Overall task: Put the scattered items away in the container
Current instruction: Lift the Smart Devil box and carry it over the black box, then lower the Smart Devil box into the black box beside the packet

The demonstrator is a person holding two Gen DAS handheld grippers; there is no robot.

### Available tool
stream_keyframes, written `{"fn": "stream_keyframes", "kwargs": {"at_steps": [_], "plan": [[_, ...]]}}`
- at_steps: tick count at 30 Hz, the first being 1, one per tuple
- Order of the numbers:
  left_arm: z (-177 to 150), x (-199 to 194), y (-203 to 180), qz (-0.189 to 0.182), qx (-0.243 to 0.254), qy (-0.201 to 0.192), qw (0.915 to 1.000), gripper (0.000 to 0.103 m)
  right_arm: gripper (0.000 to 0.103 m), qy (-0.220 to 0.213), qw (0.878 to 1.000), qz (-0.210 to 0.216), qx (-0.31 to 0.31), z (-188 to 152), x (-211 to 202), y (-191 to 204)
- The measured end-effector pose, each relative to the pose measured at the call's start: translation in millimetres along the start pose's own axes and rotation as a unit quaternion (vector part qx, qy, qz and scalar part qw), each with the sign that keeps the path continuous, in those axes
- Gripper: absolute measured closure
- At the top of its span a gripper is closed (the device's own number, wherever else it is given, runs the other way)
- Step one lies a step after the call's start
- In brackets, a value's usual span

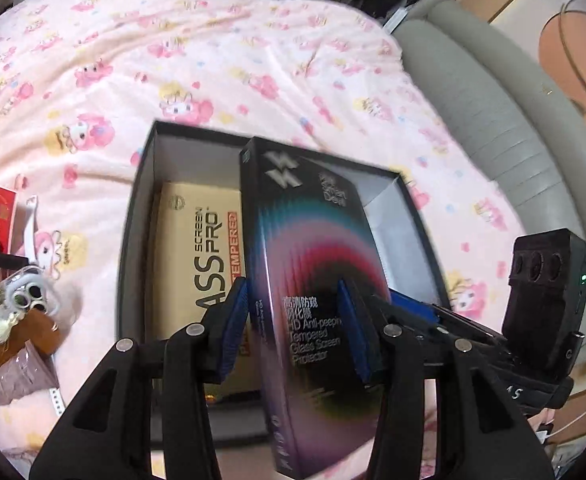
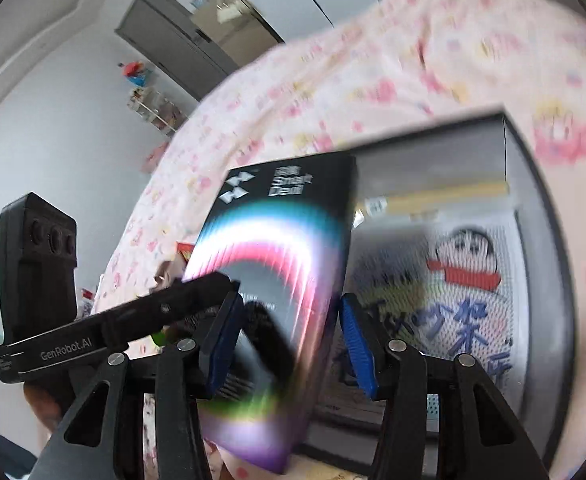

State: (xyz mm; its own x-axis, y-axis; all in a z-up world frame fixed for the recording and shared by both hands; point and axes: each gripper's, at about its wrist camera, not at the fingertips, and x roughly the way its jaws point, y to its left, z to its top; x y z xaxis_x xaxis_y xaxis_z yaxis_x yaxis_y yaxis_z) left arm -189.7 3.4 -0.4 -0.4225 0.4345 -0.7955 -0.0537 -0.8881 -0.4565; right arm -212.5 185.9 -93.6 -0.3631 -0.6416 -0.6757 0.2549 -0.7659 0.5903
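The left gripper [image 1: 297, 324] clamps a black rainbow-striped screen protector box [image 1: 313, 288] between its blue pads, holding it tilted over an open dark container [image 1: 133, 208] on a pink cartoon bedsheet [image 1: 173, 60]. Its view shows a beige screen protector box [image 1: 201, 248] inside. The right gripper [image 2: 289, 340], blurred, brackets the same box; I cannot tell whether it grips. Only its view shows a cartoon-printed item [image 2: 465, 280] inside.
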Motion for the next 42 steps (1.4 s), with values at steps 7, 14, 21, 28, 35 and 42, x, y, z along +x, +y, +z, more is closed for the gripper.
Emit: {"fn": "stream_keyframes", "kwargs": {"at_steps": [7,14,21,28,35,42], "plan": [[-13,34,17,0.028,-0.010,0.039,0.9988,0.051,0.056,0.038,0.999,-0.019,0.004,0,31,-9],[-18,52,11,0.084,-0.005,0.063,0.9945,0.062,0.056,0.008,0.998,0.038,0.054,-2,9,-25],[-29,53,-34,0.003,0.026,0.047,0.9985,0.062,0.056,-0.104,0.983,-0.145,-0.037,-10,-51,4],[-41,112,-42,0.046,0.033,0.140,0.9886,0.064,0.056,-0.075,0.985,-0.154,-0.005,-11,-42,-12],[-40,117,-11,0.062,-0.005,0.167,0.9840,0.060,0.056,-0.063,0.988,-0.138,0.023,-6,-40,-26],[-42,128,-15,0.051,0.005,0.169,0.9843,0.052,0.056,-0.054,0.988,-0.140,0.029,-5,-37,-33]]}}
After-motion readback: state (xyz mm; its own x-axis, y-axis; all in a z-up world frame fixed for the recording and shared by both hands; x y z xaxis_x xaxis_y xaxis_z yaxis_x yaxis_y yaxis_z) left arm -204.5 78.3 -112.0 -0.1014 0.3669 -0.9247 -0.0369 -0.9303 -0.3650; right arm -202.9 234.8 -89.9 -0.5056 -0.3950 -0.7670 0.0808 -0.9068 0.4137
